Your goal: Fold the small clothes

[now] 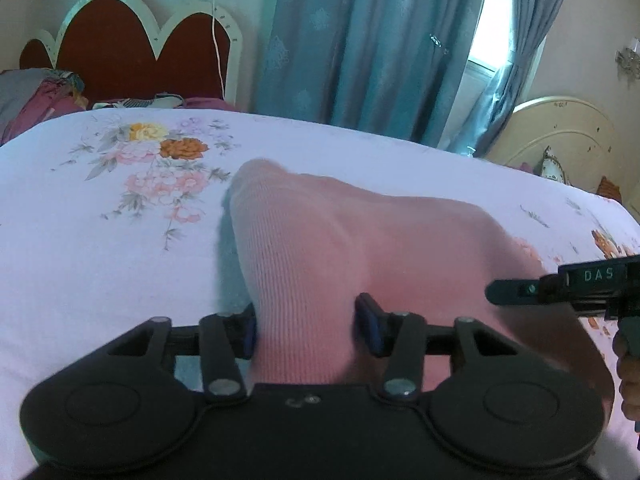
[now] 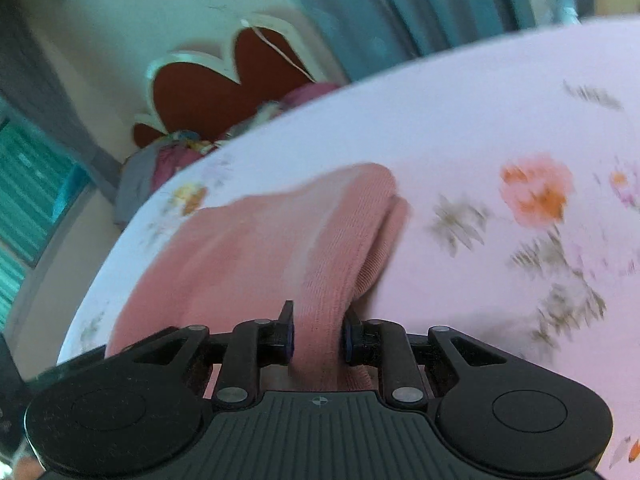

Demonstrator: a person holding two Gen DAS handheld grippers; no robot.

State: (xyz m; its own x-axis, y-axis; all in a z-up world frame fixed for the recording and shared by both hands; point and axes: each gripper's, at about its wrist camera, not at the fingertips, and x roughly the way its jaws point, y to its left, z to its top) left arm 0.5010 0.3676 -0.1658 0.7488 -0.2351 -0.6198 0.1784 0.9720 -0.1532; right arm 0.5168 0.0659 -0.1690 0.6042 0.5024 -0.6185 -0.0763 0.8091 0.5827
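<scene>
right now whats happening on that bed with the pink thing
A person with a handheld gripper in each hand is folding a small pink knit garment on a floral bedsheet. The right gripper is pinching a fold of it. The left gripper has the cloth between its fingers, but its right pad stands clear, so it looks released.

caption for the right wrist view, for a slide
Right gripper with a fold of pink knit garment between its jaws, above a floral bedsheet.
</scene>
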